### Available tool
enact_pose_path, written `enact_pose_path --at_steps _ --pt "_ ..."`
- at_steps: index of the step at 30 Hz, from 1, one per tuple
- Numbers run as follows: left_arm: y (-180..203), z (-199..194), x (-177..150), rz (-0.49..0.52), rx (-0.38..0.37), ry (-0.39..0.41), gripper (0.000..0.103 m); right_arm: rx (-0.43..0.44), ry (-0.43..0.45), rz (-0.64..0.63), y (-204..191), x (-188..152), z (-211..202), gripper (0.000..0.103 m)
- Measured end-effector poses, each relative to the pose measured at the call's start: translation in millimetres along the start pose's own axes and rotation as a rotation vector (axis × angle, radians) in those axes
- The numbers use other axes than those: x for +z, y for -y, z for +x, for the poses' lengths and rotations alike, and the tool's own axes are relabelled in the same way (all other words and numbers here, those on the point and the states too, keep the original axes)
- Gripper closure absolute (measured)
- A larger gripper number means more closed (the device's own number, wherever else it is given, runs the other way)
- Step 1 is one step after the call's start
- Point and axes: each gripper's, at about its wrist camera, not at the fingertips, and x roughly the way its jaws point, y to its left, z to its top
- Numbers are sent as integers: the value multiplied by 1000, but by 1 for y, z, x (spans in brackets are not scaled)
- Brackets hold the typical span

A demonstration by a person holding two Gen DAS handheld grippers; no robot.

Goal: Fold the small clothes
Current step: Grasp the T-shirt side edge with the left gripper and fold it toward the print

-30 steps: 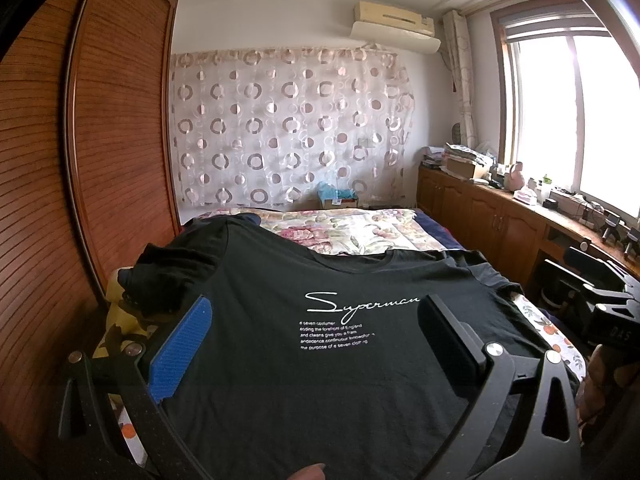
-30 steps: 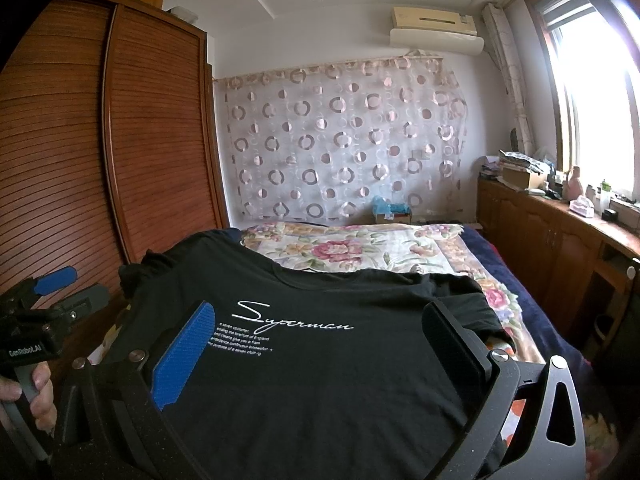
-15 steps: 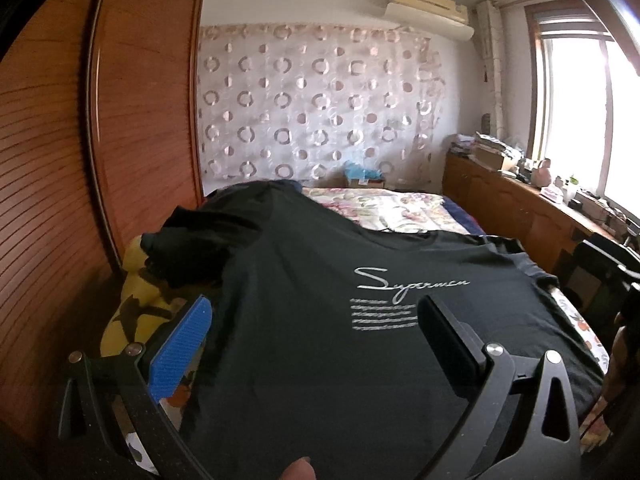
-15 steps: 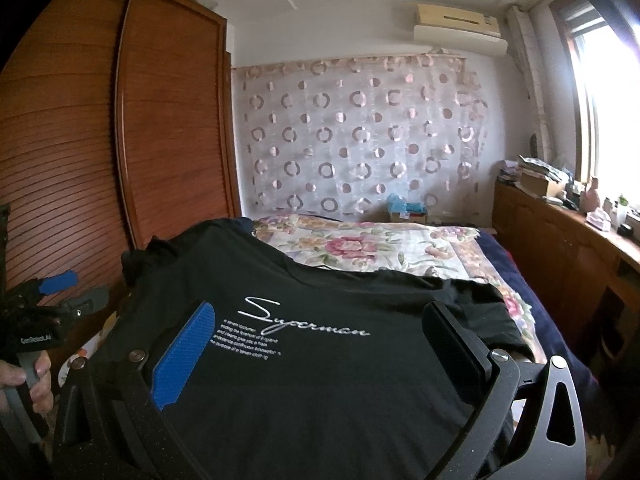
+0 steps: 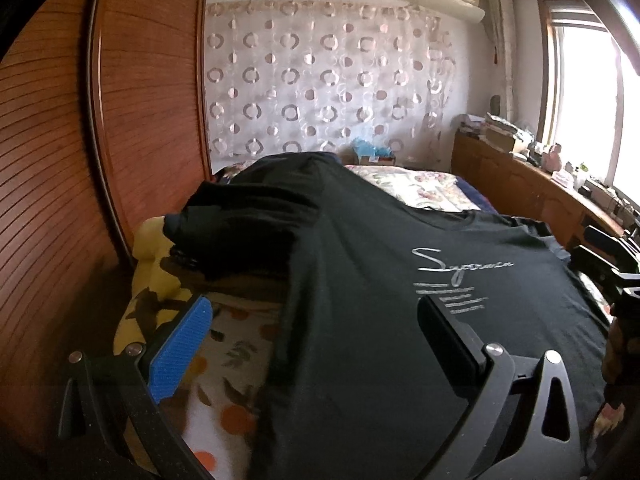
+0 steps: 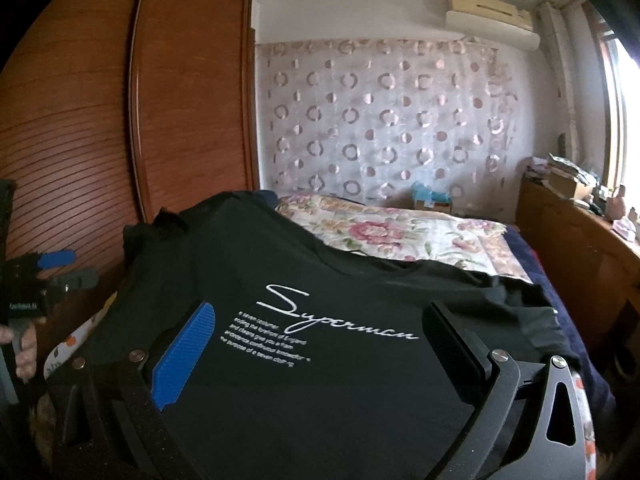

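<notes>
Leftward displacement of the left gripper (image 5: 312, 328) is noted, both it and the right gripper (image 6: 316, 336) being spread and empty above the floral bed (image 6: 400, 236) beside the wooden wardrobe (image 6: 80, 120), where the black T-shirt (image 6: 320, 320) is laid flat, print upward.

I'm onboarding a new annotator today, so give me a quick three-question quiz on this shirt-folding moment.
1. True or false: the black T-shirt lies print side up.
2. What word is printed in script on it?
3. The left gripper is: A) shut on a sleeve B) open, holding nothing C) out of view.

Key: 1 true; 2 Superman; 3 B.
</notes>
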Motion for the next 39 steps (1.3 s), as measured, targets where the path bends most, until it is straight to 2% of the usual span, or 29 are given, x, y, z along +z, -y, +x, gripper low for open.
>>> enact_pose_path --at_steps 4,12,17,21,24,26,28,33,36,37,39 --pt "-20 13 10 5 13 -7 4 24 -12 -26 1 3 13 0" --pt "-59 45 46 47 20 44 4 125 -84 7 22 12 40 0" --pt "-77 79 74 46 -24 -31 4 173 -122 8 37 20 47 0" --pt "-93 110 93 26 -33 -92 5 180 -133 7 48 23 50 0" --pt "-106 135 101 -31 -49 -156 19 177 -148 21 62 23 49 0" --pt "-114 152 102 -80 -52 -202 23 171 -147 29 64 23 47 0" --pt "-114 161 101 -93 -38 -223 31 168 -149 33 68 22 45 0" --pt "-107 182 101 -96 -3 -292 40 162 -141 34 57 22 38 0" --pt "-105 194 104 -93 19 -337 49 161 -130 37 47 21 40 0" --pt "-106 196 105 -99 28 -343 58 160 -128 39 46 20 39 0" --pt "-108 201 105 -122 14 -368 70 159 -124 42 45 19 41 0"
